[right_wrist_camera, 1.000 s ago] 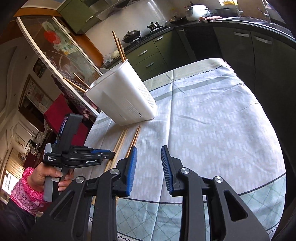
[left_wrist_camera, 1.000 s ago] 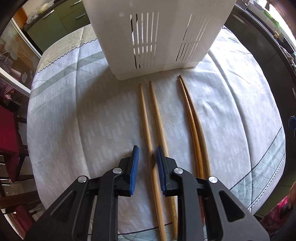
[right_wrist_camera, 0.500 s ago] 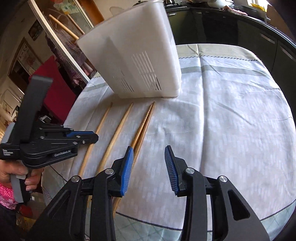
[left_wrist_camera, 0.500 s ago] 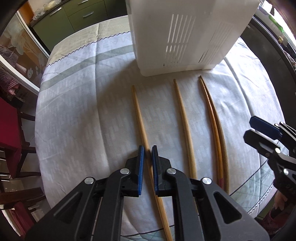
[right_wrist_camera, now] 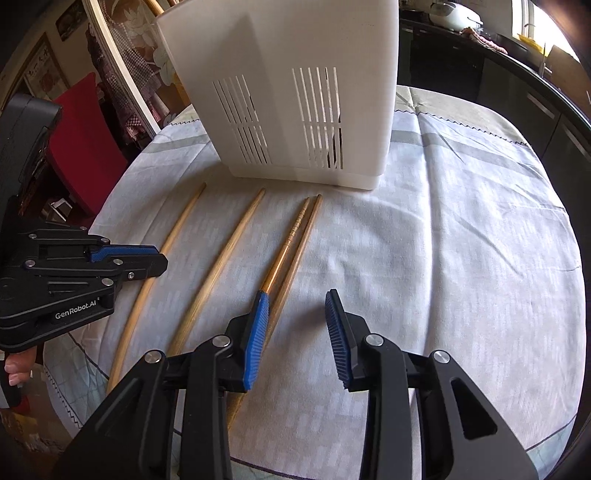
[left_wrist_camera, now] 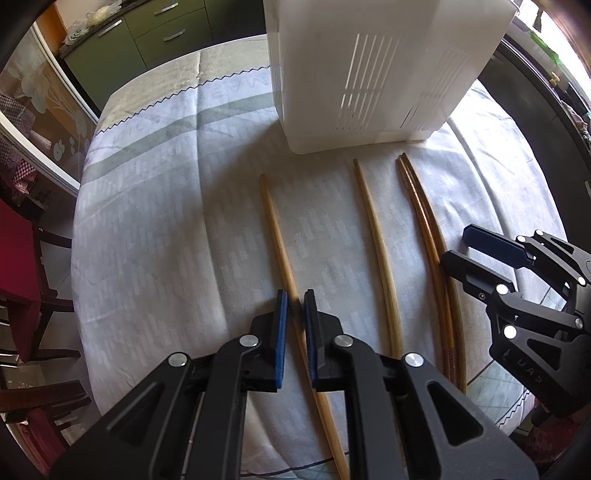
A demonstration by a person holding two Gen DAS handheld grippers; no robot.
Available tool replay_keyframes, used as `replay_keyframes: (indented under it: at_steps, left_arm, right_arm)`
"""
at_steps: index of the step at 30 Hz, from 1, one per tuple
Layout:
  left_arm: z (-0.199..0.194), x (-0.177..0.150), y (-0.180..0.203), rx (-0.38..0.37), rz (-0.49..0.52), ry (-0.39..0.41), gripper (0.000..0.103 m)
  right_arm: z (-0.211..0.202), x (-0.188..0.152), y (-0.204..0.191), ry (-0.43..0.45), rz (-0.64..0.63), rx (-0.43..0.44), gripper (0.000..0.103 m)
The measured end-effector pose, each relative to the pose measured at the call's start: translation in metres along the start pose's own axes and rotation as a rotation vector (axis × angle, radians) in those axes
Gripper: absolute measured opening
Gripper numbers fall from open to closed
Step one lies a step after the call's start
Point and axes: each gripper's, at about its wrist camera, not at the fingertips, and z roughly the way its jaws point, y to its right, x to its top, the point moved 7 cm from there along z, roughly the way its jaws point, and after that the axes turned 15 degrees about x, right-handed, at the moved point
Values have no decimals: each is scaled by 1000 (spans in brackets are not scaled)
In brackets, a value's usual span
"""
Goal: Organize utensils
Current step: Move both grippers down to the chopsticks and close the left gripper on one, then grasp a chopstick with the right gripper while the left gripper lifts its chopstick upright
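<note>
Several wooden chopsticks lie on the tablecloth before a white slotted utensil holder [left_wrist_camera: 369, 66], which also shows in the right wrist view [right_wrist_camera: 295, 92]. My left gripper [left_wrist_camera: 293, 299] is shut on the leftmost light chopstick [left_wrist_camera: 275, 229]; it also shows in the right wrist view [right_wrist_camera: 159, 258]. A second light chopstick [left_wrist_camera: 376, 240] lies alone to its right. A darker pair [left_wrist_camera: 424, 225] lies further right. My right gripper [right_wrist_camera: 297, 306] is open, its left finger over the dark pair [right_wrist_camera: 295, 236]; it also shows in the left wrist view [left_wrist_camera: 458, 243].
The table carries a pale patterned cloth [left_wrist_camera: 166, 221]. A red chair [left_wrist_camera: 14, 258] stands at its left edge. Green cabinets [left_wrist_camera: 155, 33] and a dark counter [right_wrist_camera: 498, 74] lie beyond the table. More chopsticks stick up out of the holder [right_wrist_camera: 159, 7].
My left gripper closed on the leftmost chopstick and dragged it left, away from its neighbour. My right gripper came in low over the dark pair, still open.
</note>
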Motion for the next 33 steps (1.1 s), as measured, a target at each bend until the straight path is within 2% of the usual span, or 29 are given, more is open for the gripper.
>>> replay_keyframes:
  at_steps: [6,10,20,22,23,24,26,29,33]
  left_arm:
    - [-7,-4,8,3,1,4,10]
    - [-7,-4,8,2,0,0,10]
    - [-6,11,12,7,-5,-30,14]
    - [-6,11,12,6,-9,-32,14]
    - [-6,11,13,6,-8,-30,14]
    - [-7,11,13,4,-8,-29,14]
    - [-7,11,12,-3,-19,-32,8]
    - [-7,13,7,-18,-45,-37,7]
    - [-13,14,-3,-12,-65,-10,6]
  right_arm:
    - [13,2,-17,-20,-68,-61,32]
    - [25,9,-25,-32,-95,-90,26]
    - [42,31,-22,-64,-77,-84,24]
    - [42,32,-22,-55,-76,-88,20]
    - [43,34,-21,-49,-72,-83,12]
    - [40,33,-19,-46,-65,-76,10]
    - [41,35,-18,-43,-57,-70,9]
    - [38,36,-14,-41,-30,-39,6]
    - [20,40,-11,7,-13,-17,6]
